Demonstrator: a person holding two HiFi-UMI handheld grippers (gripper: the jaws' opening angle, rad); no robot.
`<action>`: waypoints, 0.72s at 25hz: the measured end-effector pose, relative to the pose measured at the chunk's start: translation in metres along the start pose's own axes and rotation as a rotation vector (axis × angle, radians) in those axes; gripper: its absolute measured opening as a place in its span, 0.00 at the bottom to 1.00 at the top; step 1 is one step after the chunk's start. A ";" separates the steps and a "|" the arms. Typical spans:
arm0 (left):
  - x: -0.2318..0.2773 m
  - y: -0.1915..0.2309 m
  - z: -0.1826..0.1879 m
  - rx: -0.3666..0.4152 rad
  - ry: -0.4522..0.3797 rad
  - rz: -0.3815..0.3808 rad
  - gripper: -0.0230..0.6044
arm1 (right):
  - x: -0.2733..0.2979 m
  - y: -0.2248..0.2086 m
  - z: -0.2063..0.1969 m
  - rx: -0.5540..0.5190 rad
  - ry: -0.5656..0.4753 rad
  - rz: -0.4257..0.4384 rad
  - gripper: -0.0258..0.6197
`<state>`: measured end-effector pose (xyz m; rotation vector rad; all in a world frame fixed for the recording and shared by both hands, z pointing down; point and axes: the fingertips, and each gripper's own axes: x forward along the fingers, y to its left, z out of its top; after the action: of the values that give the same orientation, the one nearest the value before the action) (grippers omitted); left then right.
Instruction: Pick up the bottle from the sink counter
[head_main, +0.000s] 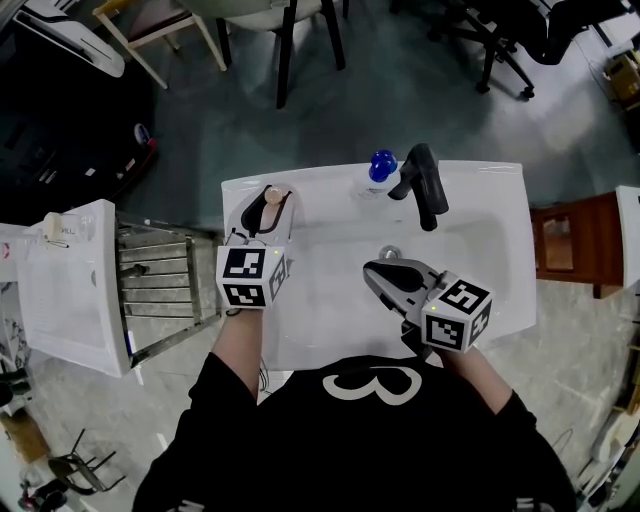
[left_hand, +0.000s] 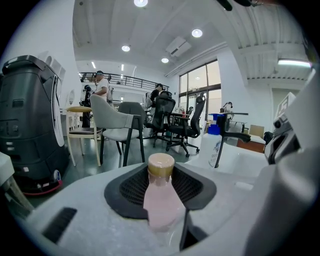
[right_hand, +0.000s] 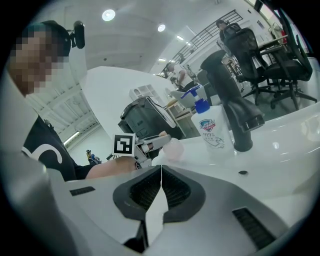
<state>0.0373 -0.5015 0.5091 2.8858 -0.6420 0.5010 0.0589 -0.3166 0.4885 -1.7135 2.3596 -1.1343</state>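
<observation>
A small pink bottle (head_main: 273, 195) with a tan cap is at the left end of the white sink counter (head_main: 330, 190). My left gripper (head_main: 266, 208) is shut on it. In the left gripper view the bottle (left_hand: 161, 200) fills the gap between the black pads (left_hand: 131, 189), cap pointing away. The right gripper view shows the bottle (right_hand: 176, 148) in the left gripper low over the counter; whether it touches I cannot tell. My right gripper (head_main: 373, 271) hangs over the basin near the drain, jaws shut (right_hand: 161, 172) with nothing between them.
A soap dispenser (head_main: 381, 170) with a blue pump stands beside the black faucet (head_main: 425, 187) at the back of the basin (head_main: 480, 250). A metal rack (head_main: 155, 285) stands left of the sink and a wooden stand (head_main: 570, 245) right of it. Chairs stand on the floor beyond.
</observation>
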 end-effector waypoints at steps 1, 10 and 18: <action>-0.001 0.000 0.000 -0.011 0.001 0.004 0.27 | -0.002 -0.001 -0.001 -0.001 0.002 0.001 0.06; -0.021 -0.012 0.009 -0.061 -0.006 0.036 0.27 | -0.029 0.000 -0.004 -0.006 0.008 0.008 0.06; -0.045 -0.040 0.021 -0.072 -0.017 0.031 0.27 | -0.052 0.013 -0.006 -0.034 -0.003 0.027 0.06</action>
<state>0.0221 -0.4522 0.4710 2.8195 -0.6942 0.4478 0.0666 -0.2685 0.4651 -1.6870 2.4066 -1.0924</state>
